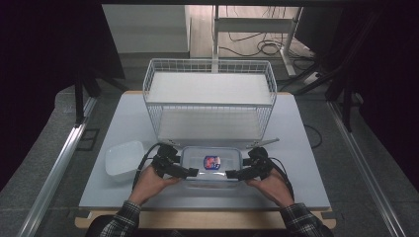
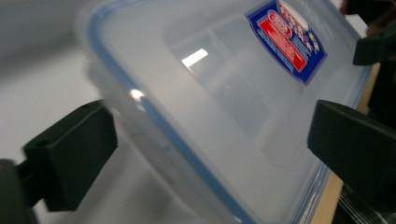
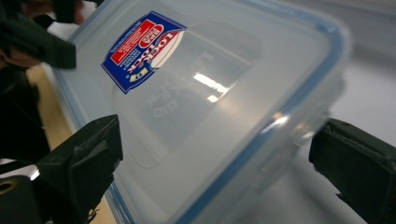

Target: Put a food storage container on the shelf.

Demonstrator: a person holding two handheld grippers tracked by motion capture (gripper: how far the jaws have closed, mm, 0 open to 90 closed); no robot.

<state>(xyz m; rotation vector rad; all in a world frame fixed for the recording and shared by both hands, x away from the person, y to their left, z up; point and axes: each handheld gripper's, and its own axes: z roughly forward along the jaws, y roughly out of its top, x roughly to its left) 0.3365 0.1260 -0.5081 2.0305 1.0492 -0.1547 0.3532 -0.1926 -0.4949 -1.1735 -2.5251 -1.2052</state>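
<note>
You have one lidded plastic box (image 1: 211,163) in front of you, lying flat on the grey table (image 1: 306,163) near its front edge, just in front of the one white wire basket (image 1: 210,98). The box has one clear lid with a blue seal around the rim and one red and blue sticker (image 1: 211,161) in the middle.

Your two grippers flank it. Your left gripper (image 1: 190,173) sits at the box's left front corner, and your right gripper (image 1: 232,174) at its right front corner. Each has two black jaws.

In the left gripper view, the box (image 2: 210,102) fills the space between the two jaws, which stand wide apart; there is a visible gap between the jaw on the left and the box wall, so you are not clamping it. In the right gripper view the box (image 3: 205,107) lies between that gripper's jaws too, which are spread wide, with the jaw on the right clear of the wall.

One smaller open white container (image 1: 123,159) sits on the table to the left of the box, just beside your left hand (image 1: 150,183). Your right hand (image 1: 272,186) rests at the box's other end.
</note>
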